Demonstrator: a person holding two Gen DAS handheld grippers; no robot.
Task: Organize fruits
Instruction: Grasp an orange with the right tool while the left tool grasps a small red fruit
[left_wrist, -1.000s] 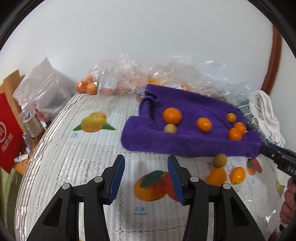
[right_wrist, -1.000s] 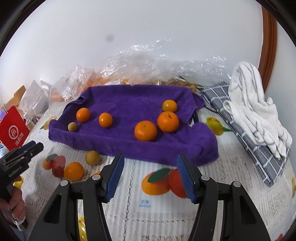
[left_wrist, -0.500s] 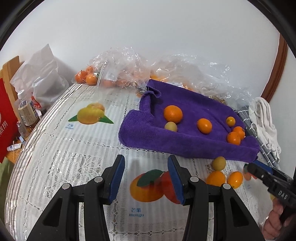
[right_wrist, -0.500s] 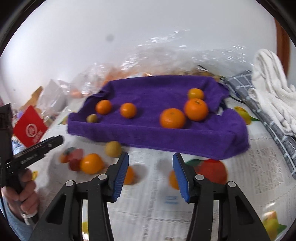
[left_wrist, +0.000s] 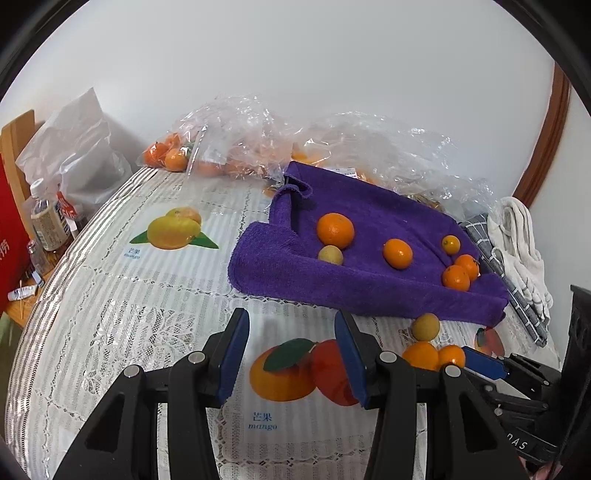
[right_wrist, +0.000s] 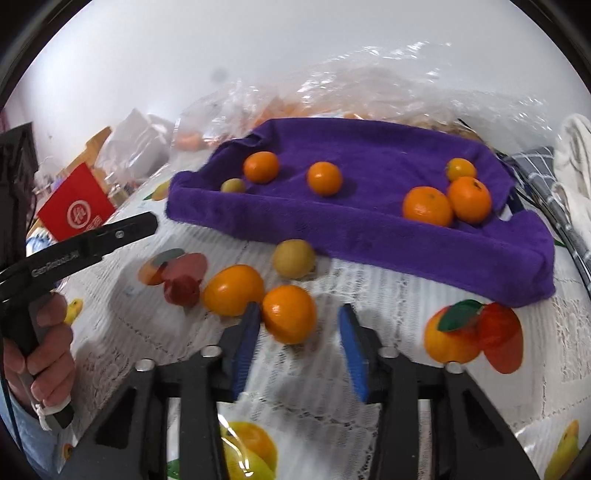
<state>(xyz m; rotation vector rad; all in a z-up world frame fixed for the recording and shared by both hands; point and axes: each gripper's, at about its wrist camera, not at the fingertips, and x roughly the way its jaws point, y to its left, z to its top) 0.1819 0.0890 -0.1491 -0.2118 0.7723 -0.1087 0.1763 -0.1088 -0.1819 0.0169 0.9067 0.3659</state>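
Left wrist view: left gripper (left_wrist: 291, 354) spread wide with nothing in it, hovering over the mango print on the tablecloth (left_wrist: 122, 310). Purple towel (left_wrist: 369, 291) ahead and to the right, front edge rolled up like a lip, six fruits sitting on it. Three more loose on the cloth just off that front edge: a pale yellowish one (left_wrist: 425, 326) nearest the towel, then an orange one (left_wrist: 420, 355) and a second orange one (left_wrist: 451, 356) touching each other. Blue tip of the right gripper poking in right beside that pair. Clear plastic bags (left_wrist: 258, 140) with more oranges piled at the back.

Right wrist view: right gripper (right_wrist: 300, 346) also released, jaws wide, straddling the nearer small orange (right_wrist: 289, 313). Left pad looks to be touching or almost touching its side, right pad clearly off it; can't say for sure on contact, frame's a bit blurry. Other orange (right_wrist: 233, 290) pressed up against it on the left, pale fruit (right_wrist: 294, 258) just behind, towel (right_wrist: 406, 236) beyond that. Left gripper and the hand (right_wrist: 40, 354) holding it visible at far left.

Handling guess: light, round, smooth waxy skin, so prone to rolling or squirting out if pinched off-centre. Firm but bruisable, so gentle squeeze. Best grabbed across the widest middle, pads on opposite sides, watching that the left pad doesn't shove the neighbour away.
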